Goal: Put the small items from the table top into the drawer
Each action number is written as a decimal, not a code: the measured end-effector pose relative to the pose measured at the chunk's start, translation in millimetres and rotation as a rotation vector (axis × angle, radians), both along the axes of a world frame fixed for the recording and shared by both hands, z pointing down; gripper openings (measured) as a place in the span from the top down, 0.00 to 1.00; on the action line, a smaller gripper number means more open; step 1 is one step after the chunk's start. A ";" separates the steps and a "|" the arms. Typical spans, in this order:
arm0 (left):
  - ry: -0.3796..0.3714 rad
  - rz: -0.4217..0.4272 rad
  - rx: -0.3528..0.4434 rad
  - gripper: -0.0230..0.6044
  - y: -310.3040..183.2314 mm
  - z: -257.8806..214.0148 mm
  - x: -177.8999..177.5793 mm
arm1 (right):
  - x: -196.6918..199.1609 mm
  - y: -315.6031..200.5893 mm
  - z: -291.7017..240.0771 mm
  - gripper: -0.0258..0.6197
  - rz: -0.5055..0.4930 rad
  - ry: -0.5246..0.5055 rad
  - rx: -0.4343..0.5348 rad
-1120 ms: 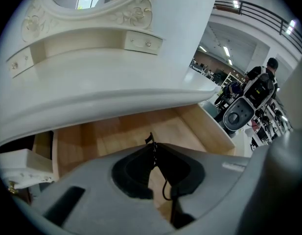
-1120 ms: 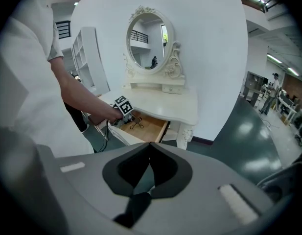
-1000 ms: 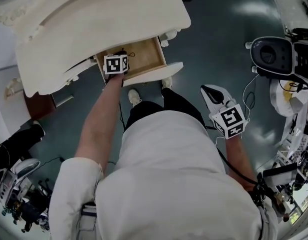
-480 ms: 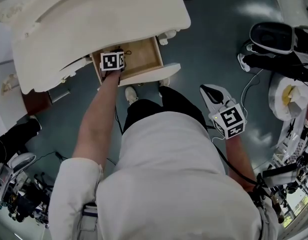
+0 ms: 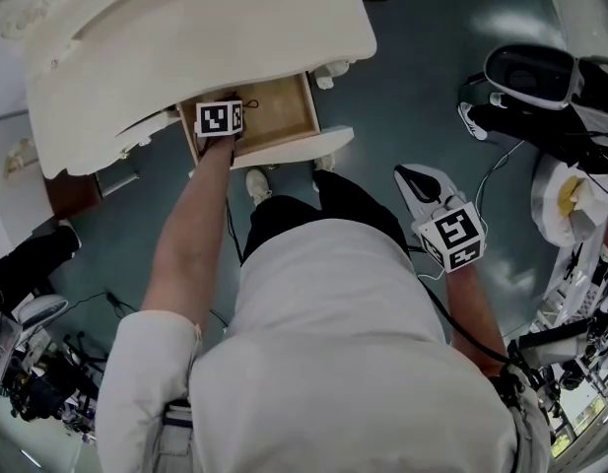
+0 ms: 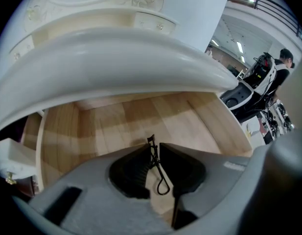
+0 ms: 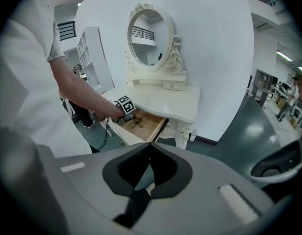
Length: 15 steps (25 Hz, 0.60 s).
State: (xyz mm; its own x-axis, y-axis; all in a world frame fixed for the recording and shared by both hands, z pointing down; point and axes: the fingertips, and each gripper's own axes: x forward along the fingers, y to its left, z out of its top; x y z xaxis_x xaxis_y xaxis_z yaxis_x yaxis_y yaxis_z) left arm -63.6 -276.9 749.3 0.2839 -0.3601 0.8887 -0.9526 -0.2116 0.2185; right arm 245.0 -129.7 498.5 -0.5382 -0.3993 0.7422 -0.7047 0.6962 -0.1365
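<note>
I can read no word, brand or number anywhere here. The marker cube [image 5: 219, 118] on my left gripper [image 6: 151, 148] and the second cube [image 5: 453, 236] on my right gripper [image 7: 150, 148] bear only black-and-white square patterns, not letters. The pale strip [image 6: 237, 166] on my left gripper's grey body is too blurred for me to tell whether it carries print.

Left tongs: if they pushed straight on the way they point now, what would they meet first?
Probably the wooden floor of the drawer, near its back wall; depth is hard to judge. The left tongs pinch a thin black looped item.
</note>
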 end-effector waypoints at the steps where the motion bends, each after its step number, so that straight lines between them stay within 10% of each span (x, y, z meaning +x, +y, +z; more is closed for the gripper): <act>1: 0.001 -0.002 0.001 0.86 1.4 -2.3 -0.3 | -0.2 -0.5 -0.1 0.96 -0.003 -0.002 0.003; 15: -0.025 -0.084 0.074 0.84 12.0 -58.3 -9.3 | -7.8 -36.4 0.1 0.96 -0.161 -0.094 0.017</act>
